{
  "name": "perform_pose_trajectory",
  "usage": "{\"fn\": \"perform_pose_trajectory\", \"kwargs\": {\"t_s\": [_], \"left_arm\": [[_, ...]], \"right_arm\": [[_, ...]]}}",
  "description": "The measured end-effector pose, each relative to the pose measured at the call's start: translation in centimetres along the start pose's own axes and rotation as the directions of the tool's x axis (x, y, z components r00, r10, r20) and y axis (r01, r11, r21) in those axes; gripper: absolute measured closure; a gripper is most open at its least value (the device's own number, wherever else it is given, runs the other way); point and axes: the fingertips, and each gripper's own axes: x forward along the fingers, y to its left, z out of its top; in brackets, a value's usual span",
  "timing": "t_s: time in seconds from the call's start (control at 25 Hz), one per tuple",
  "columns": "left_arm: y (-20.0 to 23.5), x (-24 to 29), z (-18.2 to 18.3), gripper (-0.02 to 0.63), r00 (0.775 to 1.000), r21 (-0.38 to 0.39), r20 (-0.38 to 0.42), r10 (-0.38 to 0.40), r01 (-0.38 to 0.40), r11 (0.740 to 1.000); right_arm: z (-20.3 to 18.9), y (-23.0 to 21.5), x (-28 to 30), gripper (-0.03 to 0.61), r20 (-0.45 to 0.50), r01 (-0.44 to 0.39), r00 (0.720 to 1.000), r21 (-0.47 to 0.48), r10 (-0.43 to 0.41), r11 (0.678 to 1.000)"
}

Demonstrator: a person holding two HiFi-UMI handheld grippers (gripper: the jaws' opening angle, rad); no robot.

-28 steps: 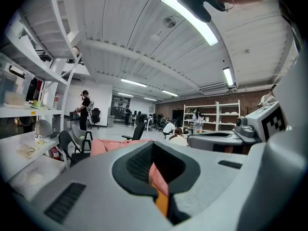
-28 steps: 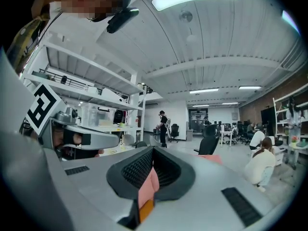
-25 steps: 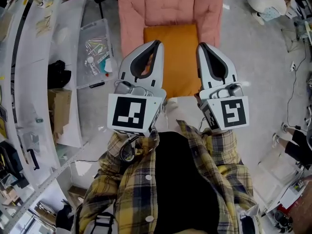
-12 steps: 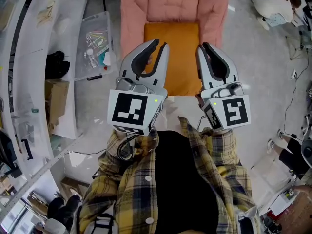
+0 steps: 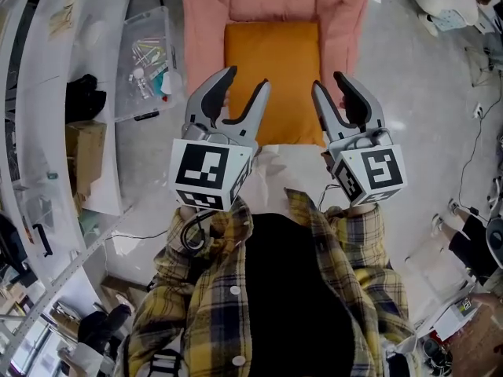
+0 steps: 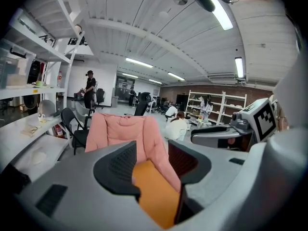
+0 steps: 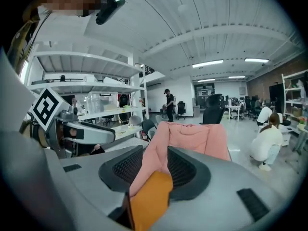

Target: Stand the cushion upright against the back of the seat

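An orange cushion (image 5: 273,81) lies flat on the seat of a pink padded chair (image 5: 206,22). My left gripper (image 5: 242,85) hovers over the cushion's near left part, and its jaws are opening. Over the near right part hangs my right gripper (image 5: 332,85), its jaws opening too. In the left gripper view the cushion (image 6: 154,191) shows through the gap of the left gripper (image 6: 151,162), with the pads off it. The right gripper view has the cushion (image 7: 147,201) and the chair's arm (image 7: 149,165) in the gap of the right gripper (image 7: 155,170), untouched.
A clear plastic box (image 5: 149,61) of small items sits on the floor left of the chair. White shelving (image 5: 47,93) and a cardboard box (image 5: 86,163) line the left side. A crouching person in white (image 7: 267,138) is further back on the right.
Both grippers have gone from shut to open and have sunk toward the near end of the cushion. The cushion lies flat as before.
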Motion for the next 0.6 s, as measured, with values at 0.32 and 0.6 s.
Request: {"fn": "perform_pose_trajectory", "kwargs": {"t_s": [0.32, 0.6], "left_arm": [[1.7, 2.3, -9.1, 0.41, 0.989, -0.024, -0.146, 0.01, -0.013, 1.0], [2.6, 3.4, -19.1, 0.41, 0.965, -0.092, -0.263, -0.014, -0.011, 0.996]], "right_arm": [[-9.5, -3.1, 0.7, 0.426, -0.163, 0.052, 0.986, 0.078, -0.039, 0.996], [-20.8, -5.3, 0.0, 0.426, -0.33, 0.124, 0.941, 0.145, -0.07, 0.982]]}}
